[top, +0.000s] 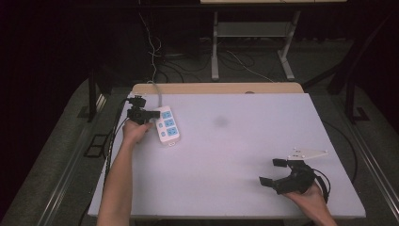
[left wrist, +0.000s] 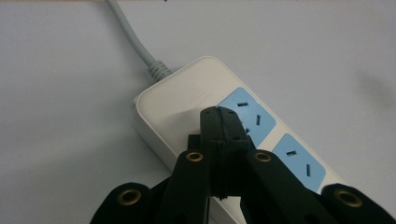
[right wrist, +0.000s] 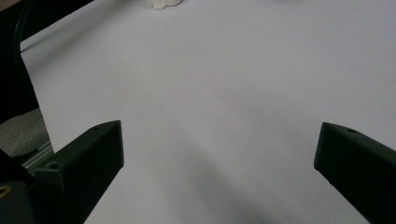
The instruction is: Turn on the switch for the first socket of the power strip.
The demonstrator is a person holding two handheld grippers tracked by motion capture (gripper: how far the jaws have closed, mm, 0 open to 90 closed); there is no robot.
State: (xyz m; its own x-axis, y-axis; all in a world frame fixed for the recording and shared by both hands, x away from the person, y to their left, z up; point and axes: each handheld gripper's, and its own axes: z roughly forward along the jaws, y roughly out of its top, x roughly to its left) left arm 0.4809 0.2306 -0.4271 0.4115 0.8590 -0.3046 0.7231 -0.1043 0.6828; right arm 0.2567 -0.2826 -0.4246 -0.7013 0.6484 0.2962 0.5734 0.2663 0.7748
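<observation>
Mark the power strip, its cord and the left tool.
power strip (left wrist: 187, 100): left gripper view, bare white top near the cord end.
cord (left wrist: 128, 35): left gripper view, grey length above the strip.
left tool (left wrist: 218, 114): left gripper view, shut tips.

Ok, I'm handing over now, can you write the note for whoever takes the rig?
Left gripper: shut, empty, tips over the power strip near its cord end; contact can't be told.
Right gripper: open, empty, low over the table at the near right.
Strip lies at the far left of the table, cord running off the back edge. Nothing is plugged into the blue sockets.
Done: left gripper brought to the strip. Left: likely pressing or nudging it.
</observation>
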